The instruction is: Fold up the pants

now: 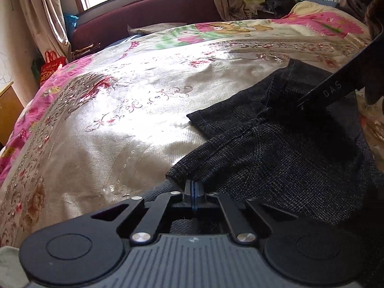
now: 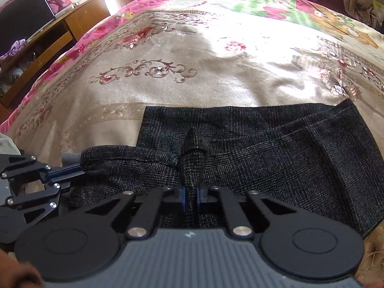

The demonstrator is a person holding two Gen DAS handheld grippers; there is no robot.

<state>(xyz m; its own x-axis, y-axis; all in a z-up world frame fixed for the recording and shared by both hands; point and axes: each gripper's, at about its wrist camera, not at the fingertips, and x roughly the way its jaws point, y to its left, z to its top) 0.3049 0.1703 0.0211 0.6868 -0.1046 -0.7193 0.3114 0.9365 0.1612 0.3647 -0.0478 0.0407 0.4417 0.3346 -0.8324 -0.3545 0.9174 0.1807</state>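
Note:
Dark grey checked pants (image 1: 283, 148) lie partly folded on a floral satin bedspread (image 1: 120, 110). My left gripper (image 1: 194, 187) is shut on the near folded edge of the pants. In the right wrist view the pants (image 2: 288, 153) spread to the right, and my right gripper (image 2: 190, 192) is shut on a bunched ridge of their fabric. The left gripper also shows in the right wrist view (image 2: 79, 168) at the left, pinching the pants' left edge. The right gripper's arm (image 1: 336, 88) crosses above the pants in the left wrist view.
The bedspread (image 2: 182, 72) stretches far ahead. A maroon headboard (image 1: 148, 12) and curtained window stand beyond it. A wooden cabinet (image 2: 60, 33) stands left of the bed, a red bag (image 1: 51, 64) by the wall.

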